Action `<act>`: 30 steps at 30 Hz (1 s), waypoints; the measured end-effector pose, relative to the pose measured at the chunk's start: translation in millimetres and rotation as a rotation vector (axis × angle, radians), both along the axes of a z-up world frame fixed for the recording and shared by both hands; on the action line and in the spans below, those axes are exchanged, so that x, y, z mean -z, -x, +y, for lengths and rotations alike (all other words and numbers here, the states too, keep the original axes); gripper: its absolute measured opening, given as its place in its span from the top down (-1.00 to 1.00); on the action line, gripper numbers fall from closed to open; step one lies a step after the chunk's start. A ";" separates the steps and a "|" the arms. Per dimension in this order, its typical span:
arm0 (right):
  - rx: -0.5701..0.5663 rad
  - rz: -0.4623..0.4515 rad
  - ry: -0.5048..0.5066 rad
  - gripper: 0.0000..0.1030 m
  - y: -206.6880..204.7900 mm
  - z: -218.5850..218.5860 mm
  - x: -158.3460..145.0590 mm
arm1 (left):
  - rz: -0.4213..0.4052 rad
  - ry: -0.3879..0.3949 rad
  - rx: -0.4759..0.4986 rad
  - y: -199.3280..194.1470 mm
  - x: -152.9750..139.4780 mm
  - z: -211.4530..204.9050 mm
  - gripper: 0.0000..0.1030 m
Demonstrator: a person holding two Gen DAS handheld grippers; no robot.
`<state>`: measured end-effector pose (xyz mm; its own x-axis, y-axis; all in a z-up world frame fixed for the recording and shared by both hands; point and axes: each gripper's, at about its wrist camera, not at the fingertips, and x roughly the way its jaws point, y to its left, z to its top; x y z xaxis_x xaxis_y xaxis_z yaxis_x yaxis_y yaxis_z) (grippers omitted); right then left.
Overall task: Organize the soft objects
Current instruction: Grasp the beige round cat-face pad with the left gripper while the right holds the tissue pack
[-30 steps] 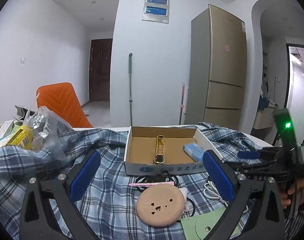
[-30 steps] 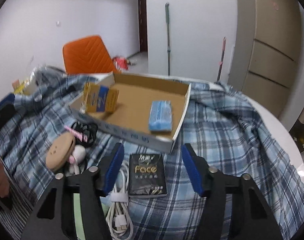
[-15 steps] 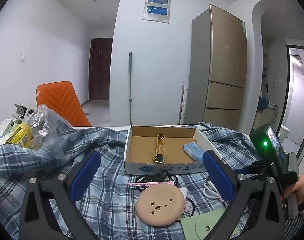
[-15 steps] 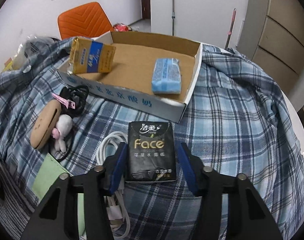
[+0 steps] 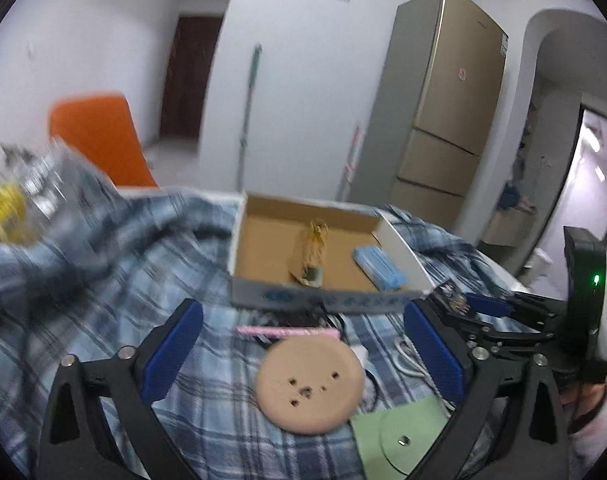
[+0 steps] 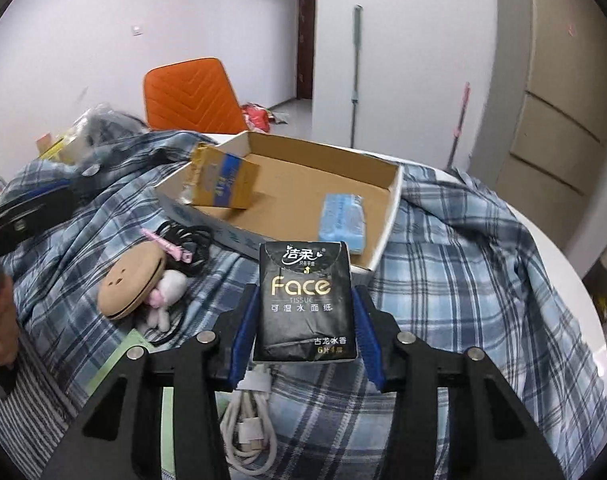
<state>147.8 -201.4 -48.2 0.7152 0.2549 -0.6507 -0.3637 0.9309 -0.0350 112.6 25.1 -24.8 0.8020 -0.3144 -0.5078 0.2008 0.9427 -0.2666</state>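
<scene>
Left wrist view, pretty blurry: left gripper (image 5: 303,344) wide open, nothing clamped. Sitting between the two blue pads, low down: one round tan pouch (image 5: 309,385) with a little face on it, not touched by either pad. Just past it, one pink clip (image 5: 287,332) and some black cable. Straight ahead beyond the jaws, one cardboard box (image 5: 323,300) on the plaid cloth (image 5: 103,300), holding two things: one gold packet (image 5: 311,252) and one blue tissue pack (image 5: 377,268). One green card (image 5: 399,436) by the right-hand pad. Off to the right, right gripper (image 5: 453,300) gripping one black tissue pack (image 5: 449,292).

Right wrist view: right gripper (image 6: 305,332) clamped on that one black tissue pack (image 6: 305,304), both blue pads pressed against its sides, pack lifted clear of the cloth and standing upright between them. Box (image 6: 391,216) just beyond the jaws, same two items inside. Under the jaws, one coiled white cable (image 6: 243,424). Left of the jaws: tan pouch (image 6: 129,280), one small white plush (image 6: 165,296), pink clip. One orange chair (image 6: 191,96) way back.
</scene>
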 end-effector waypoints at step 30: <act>-0.051 0.016 0.027 0.12 1.2 12.5 3.2 | 0.367 -0.027 0.142 -41.2 56.4 -26.0 -0.89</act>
